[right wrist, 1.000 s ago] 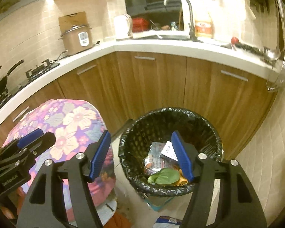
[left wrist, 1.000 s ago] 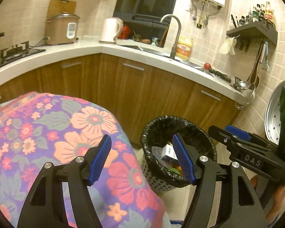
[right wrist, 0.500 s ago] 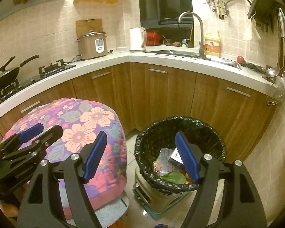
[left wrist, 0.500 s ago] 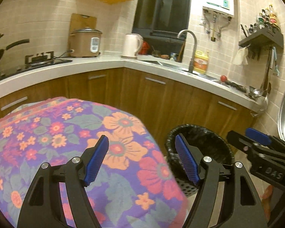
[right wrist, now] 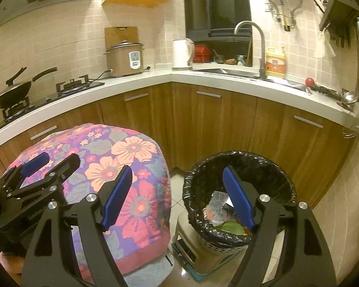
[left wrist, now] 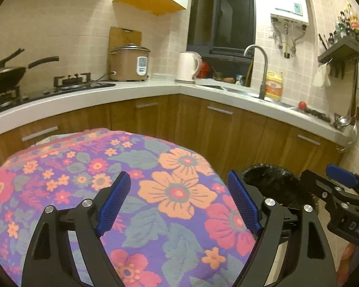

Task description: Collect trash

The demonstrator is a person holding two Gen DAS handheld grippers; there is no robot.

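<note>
A trash bin with a black liner (right wrist: 239, 167) stands on the floor by the wooden cabinets; paper scraps and a green leaf (right wrist: 229, 226) lie inside. In the left wrist view only the bin's rim (left wrist: 272, 179) shows. My right gripper (right wrist: 178, 197) is open and empty, raised in front of the bin. My left gripper (left wrist: 179, 203) is open and empty, above the floral cloth (left wrist: 136, 186). Each gripper shows in the other's view: the left one (right wrist: 36, 167) at lower left, the right one (left wrist: 339, 191) at right.
A floral cloth covers a rounded bulk (right wrist: 122, 167) left of the bin. The bin rests on a low stool (right wrist: 193, 246). A white counter (right wrist: 227, 76) carries a rice cooker (right wrist: 124, 57), kettle (right wrist: 182, 52), sink faucet (right wrist: 258, 47), stove with wok (right wrist: 14, 91).
Both grippers have pulled back and risen, away from the bin. The bin has dropped lower in both views and more of the kitchen shows. Both stay open.
</note>
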